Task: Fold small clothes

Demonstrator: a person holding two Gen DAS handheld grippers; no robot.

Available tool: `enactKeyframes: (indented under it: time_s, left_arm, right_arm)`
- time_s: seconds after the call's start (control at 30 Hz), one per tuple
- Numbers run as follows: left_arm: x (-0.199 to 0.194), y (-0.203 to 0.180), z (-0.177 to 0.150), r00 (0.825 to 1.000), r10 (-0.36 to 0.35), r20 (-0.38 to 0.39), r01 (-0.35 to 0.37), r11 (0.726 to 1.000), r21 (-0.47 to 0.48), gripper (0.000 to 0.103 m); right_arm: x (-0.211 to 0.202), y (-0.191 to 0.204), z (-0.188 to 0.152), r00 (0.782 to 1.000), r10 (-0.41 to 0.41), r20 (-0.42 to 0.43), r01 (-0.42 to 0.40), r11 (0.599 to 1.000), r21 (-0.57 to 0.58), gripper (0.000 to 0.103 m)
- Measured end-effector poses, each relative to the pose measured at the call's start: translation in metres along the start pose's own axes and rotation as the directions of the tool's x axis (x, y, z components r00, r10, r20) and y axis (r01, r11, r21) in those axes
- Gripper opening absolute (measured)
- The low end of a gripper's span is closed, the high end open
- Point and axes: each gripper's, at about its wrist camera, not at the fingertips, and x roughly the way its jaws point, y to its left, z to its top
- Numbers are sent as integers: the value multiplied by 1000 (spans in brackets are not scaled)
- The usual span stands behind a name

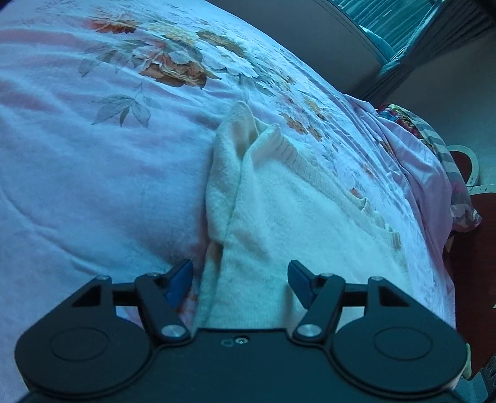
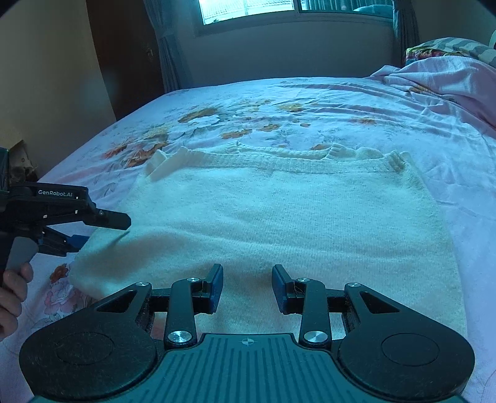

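home bedrm, bed w/ floral sheet (image 2: 310, 102), curtained window (image 2: 248, 9)

The only readable text is the white brand name "GenRobot.AI", printed on the black upper body of the left tool (image 2: 93, 231), seen from the right wrist view at the left edge; nothing else bears legible lettering.

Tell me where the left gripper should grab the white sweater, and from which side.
Grip the white sweater at its doubled left side edge, coming in from the left over the bedsheet. That edge sits raised, so one finger of the left gripper can slip beneath.
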Motion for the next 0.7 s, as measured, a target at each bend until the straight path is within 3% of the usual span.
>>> enactKeyframes:
  time_s: [0.13,0.2,0.27,0.37,0.53,0.6,0.63,0.7]
  left_arm:
    - [17,1,9,998,-67,-16,67,998,10,62]
    - [26,-1,12,997,-76,-20,76,997,16,51]
    - [34,-1,16,996,-81,-22,81,997,9,30]
    - [39,-2,19,996,-89,-28,88,996,-28,17]
    - [27,-19,17,998,-58,17,58,998,23,13]
    - [18,-28,20,997,-75,27,74,997,37,13]
    - [14,-36,22,996,-77,32,75,995,60,13]
    - [7,-61,25,997,-70,32,65,990,123,12]
  right_arm:
    - [10,-2,6,1000,13,7,-13,1000,-4,35]
    - [16,-2,10,1000,10,9,-10,1000,-9,35]
    - [23,-2,16,1000,3,12,-3,1000,-17,35]
    - [33,0,24,1000,-14,14,14,999,-30,35]
    - [46,13,34,997,-59,49,64,992,-106,35]
    - [66,22,24,994,-106,-12,102,977,-190,35]
    - [67,24,20,993,-114,6,113,970,-214,34]
    - [65,20,19,995,-104,6,103,976,-194,35]
